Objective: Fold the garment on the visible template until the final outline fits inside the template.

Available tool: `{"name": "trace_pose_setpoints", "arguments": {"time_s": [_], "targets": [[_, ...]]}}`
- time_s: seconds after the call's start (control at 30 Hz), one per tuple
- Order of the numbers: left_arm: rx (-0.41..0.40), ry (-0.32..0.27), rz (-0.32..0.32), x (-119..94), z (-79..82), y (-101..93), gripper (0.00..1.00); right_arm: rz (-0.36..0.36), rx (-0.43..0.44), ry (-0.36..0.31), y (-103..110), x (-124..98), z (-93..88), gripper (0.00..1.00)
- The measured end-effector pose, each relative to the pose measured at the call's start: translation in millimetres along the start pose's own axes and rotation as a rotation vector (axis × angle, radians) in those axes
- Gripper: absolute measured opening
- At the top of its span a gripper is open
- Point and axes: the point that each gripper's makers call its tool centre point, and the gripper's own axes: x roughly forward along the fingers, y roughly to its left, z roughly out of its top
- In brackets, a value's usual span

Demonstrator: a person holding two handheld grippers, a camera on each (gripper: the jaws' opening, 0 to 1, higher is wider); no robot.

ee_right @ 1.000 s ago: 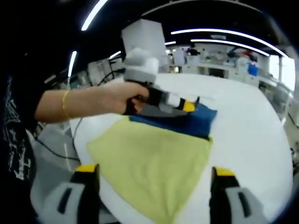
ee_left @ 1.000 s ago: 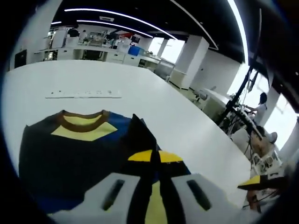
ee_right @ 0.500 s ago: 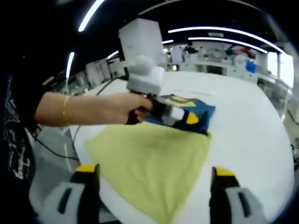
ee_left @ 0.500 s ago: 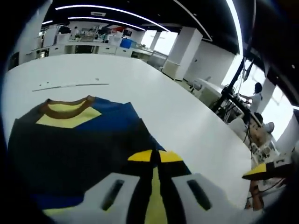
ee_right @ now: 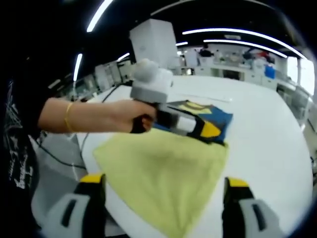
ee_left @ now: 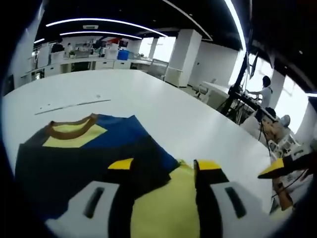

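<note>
Over garment (ee_left: 84, 153), left gripper (ee_left: 163, 171) newly open

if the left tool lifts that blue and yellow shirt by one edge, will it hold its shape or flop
Probably flop: the shirt lies limp and flat on the white table, folded over itself. It likely is light, so the left tool could drag it easily. The yellow part drapes over the table edge, so it may slide.

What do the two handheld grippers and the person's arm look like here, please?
Both the left gripper and the right gripper have pale grey jaws with yellow-and-black tips. The left has a rounded grey body. The arm wears a thin gold bangle and a printed black sleeve.
</note>
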Motion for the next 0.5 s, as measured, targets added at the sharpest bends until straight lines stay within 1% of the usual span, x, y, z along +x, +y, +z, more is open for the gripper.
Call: {"name": "trace_pose_setpoints", "arguments": {"time_s": [0.07,0.1,0.17,0.23,0.33,0.5], "targets": [[-0.041,-0.048,-0.035,-6,9.6,-5.4,0.55,0.010,-0.003,-0.004,1,0,1.6,0.99],[-0.021,-0.054,-0.047,-11,12.2,-6.5,0.60,0.014,-0.006,-0.003,2,0,1.7,0.99],[0.020,-0.059,-0.040,-20,15.4,-3.9,0.66,0.023,-0.021,0.003,3,0,2.1,0.99],[0.016,-0.068,-0.049,-28,17.3,-5.3,0.72,0.036,-0.037,0.014,5,1,1.6,0.99],[0.022,-0.097,-0.058,-44,24.2,0.9,0.80,0.044,-0.054,0.022,6,1,2.3,0.99],[0.023,-0.109,-0.065,-71,23.4,8.4,0.90,0.070,-0.084,0.038,11,4,3.5,0.99]]}}
